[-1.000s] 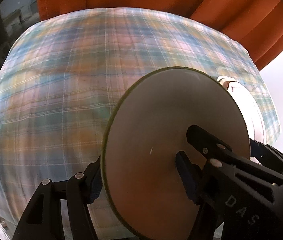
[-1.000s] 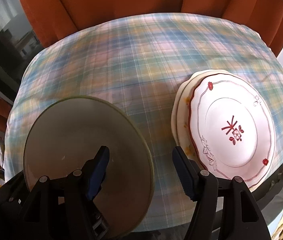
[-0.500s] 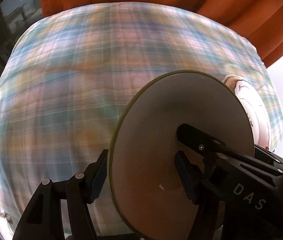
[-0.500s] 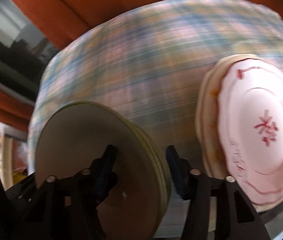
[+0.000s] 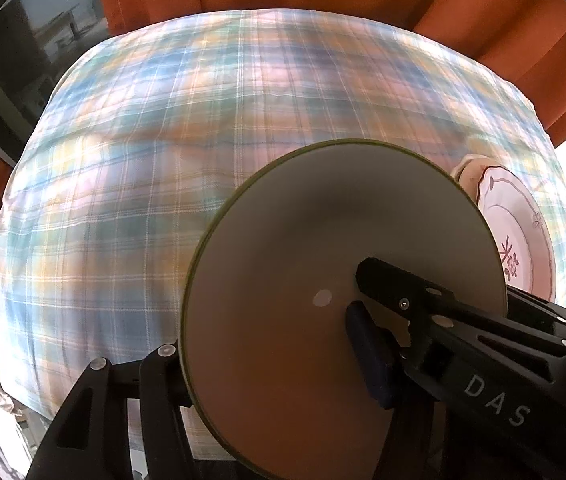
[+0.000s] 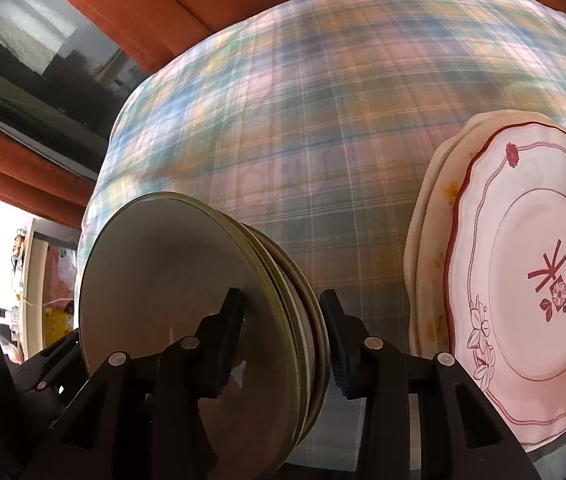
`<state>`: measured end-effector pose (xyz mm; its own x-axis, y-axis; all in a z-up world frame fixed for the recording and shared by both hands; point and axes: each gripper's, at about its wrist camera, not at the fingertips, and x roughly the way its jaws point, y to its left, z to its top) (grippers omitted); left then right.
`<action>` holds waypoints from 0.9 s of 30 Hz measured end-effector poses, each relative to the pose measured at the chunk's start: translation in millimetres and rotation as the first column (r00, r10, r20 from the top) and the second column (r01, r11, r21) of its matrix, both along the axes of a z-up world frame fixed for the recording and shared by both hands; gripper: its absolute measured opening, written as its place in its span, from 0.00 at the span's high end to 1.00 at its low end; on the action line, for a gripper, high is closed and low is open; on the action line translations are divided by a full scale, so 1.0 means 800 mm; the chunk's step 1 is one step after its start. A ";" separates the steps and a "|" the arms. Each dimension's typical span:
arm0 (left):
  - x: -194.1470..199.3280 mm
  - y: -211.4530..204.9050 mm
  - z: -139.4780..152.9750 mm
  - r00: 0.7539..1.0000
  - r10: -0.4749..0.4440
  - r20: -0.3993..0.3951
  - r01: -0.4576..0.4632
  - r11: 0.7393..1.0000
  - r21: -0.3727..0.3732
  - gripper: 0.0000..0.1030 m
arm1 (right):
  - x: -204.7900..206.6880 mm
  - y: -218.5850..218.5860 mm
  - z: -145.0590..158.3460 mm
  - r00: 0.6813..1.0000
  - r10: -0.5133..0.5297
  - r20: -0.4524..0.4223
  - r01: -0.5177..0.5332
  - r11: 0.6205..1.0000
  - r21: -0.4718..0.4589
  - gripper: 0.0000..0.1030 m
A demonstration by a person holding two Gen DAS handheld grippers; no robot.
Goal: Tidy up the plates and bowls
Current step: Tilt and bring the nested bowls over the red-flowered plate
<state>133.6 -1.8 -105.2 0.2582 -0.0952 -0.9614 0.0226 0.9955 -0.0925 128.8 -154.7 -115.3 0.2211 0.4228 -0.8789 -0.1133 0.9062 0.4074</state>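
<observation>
- Straddling the near rim of the green-rimmed plate stack (image 6: pixel 203 312) with the right gripper (image 6: pixel 283 336): one finger lying over the top plate's face at about 9 o'clock of the gap, the other standing off the stack's outer edge at 3 o'clock, jaws closing, pads not plainly pressing yet
- Reaching across the same stack (image 5: pixel 343 292) with the left gripper (image 5: pixel 275 364): one blue pad lying on the plate's face at 3 o'clock, the other finger hidden behind the rim at 9 o'clock, jaws closing around the near edge, grip impossible to confirm
- Resting on the plaid tablecloth (image 6: pixel 323 120), stack sitting at 7 o'clock of the cloth
- Lying at 3 o'clock of the stack, apart from it: pile of white plates (image 6: pixel 523 280) topped by a red-trimmed floral one
- Reading "DAS" in pale letters on the right gripper's arm in the left wrist view
</observation>
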 end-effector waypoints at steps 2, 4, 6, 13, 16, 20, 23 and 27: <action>-0.001 0.002 0.000 1.000 -0.009 0.004 0.009 1.000 -0.004 0.41 | 0.000 0.000 0.001 1.000 -0.001 -0.007 0.001 1.000 -0.005 0.59; 0.000 0.002 0.001 1.000 -0.027 0.005 0.027 1.000 -0.008 0.42 | -0.003 0.001 0.003 1.000 -0.014 -0.006 0.014 1.000 -0.019 0.59; 0.000 0.006 0.004 0.999 -0.040 -0.003 0.040 0.999 -0.026 0.43 | -0.004 0.005 0.005 1.000 -0.021 -0.001 0.021 0.999 -0.039 0.59; 0.002 0.021 0.025 0.997 -0.079 0.020 0.080 0.994 -0.076 0.44 | -0.008 0.020 0.028 0.997 -0.071 0.022 0.072 0.994 -0.082 0.59; 0.001 0.026 0.039 0.995 -0.096 0.034 0.098 0.991 -0.087 0.44 | -0.011 0.025 0.042 0.994 -0.101 0.031 0.104 0.991 -0.088 0.59; 0.001 0.031 0.052 0.994 -0.104 0.043 0.108 0.988 -0.113 0.44 | -0.015 0.032 0.064 0.991 -0.121 0.053 0.126 0.986 -0.110 0.59; -0.001 0.032 0.062 0.991 -0.119 0.056 0.125 0.985 -0.121 0.44 | -0.018 0.034 0.077 0.989 -0.131 0.067 0.138 0.983 -0.123 0.59; -0.001 0.027 0.063 0.987 -0.138 0.077 0.146 0.982 -0.116 0.44 | -0.023 0.030 0.085 0.985 -0.149 0.090 0.159 0.979 -0.124 0.59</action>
<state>132.7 19.4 -55.1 0.2980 -0.2503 -0.9212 0.1735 0.9631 -0.2056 110.4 -130.5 -47.3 0.3461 0.2614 -0.9010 0.0043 0.9599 0.2802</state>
